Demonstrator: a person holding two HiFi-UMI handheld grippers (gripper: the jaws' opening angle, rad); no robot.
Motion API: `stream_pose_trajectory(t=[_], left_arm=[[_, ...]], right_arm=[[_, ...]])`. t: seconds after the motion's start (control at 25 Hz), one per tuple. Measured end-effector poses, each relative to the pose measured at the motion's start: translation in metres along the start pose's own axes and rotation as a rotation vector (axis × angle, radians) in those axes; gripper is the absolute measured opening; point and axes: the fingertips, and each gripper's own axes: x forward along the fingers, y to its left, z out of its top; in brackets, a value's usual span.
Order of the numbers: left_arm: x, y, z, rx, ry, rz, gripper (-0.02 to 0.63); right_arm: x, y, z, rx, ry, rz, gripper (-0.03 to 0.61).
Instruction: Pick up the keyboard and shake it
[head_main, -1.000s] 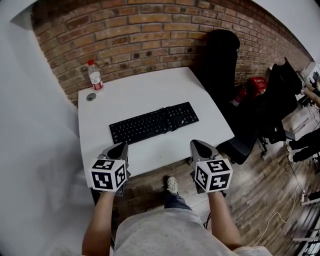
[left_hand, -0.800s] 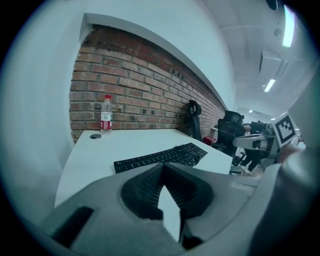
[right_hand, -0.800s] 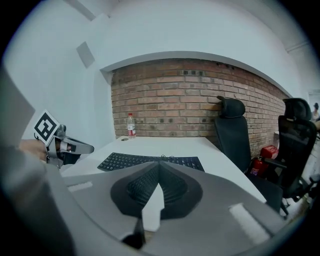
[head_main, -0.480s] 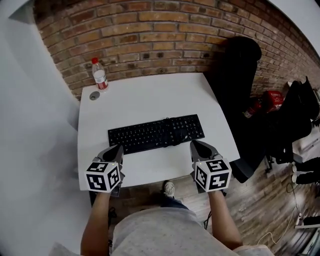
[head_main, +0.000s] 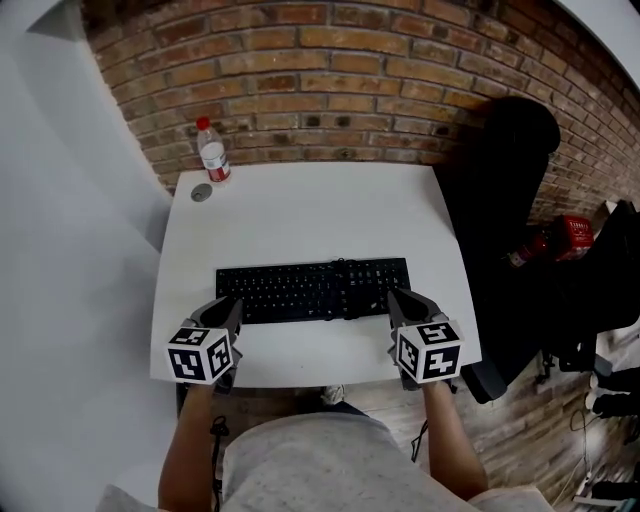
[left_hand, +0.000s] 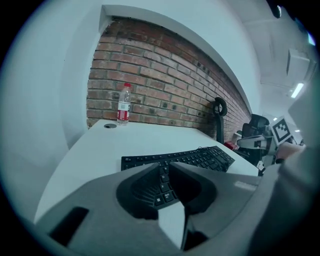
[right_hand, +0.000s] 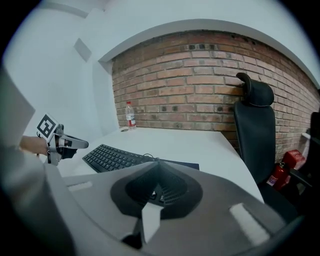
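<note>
1. The left gripper (left_hand: 163, 166) jaws are being opened. A narrow gap is showing btwn the tips, nothing is being pinched, and keys of the keyboard (left_hand: 200, 156) are being seen through it, just beyond.
2. The right gripper (right_hand: 157, 165) jaws are being held pressed together w/ nothing btwn them, and are being pointed at the keyboard's right end.
3. The keyboard is lying flat on the white counter (head_main: 300, 205), near the front edge. One gripper is being held just in front of each end, apparently w/o contact.
4. Judgement: the approach is being made and no grip is being taken yet. A wider spread is being called for on both sides, esp. the right, before the front edge is being entered.
5. Probably best if both ends are being pinched at matching spots, so the board is being kept level while lifted.
6. A cable (head_main: 343, 263) is being seen at the back, approx. mid-length. Its slack is likely worth being watched during the shake.
7. The bottle (head_main: 212, 152) at the far left corner is standing well apart, so it is prob. not being put at risk.
</note>
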Motion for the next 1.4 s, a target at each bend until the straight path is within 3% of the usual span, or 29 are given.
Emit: stream_pose_trajectory(t=[0.56,0.84,1.4], left_arm=[[0.035,0.040,-0.005,-0.104,0.071,0.114,0.252],[0.046,0.047,-0.014,-0.140,0.157,0.067,0.342],[0.070,0.064,0.000,-0.174,0.212,-0.006,0.422]], right_arm=[[0.052,-0.064,-0.021,0.024,0.094,0.129,0.127],[0.067,-0.080,-0.025,0.063,0.133,0.165,0.199],[0.098,-0.081,-0.026,0.233,0.235,0.229,0.354]])
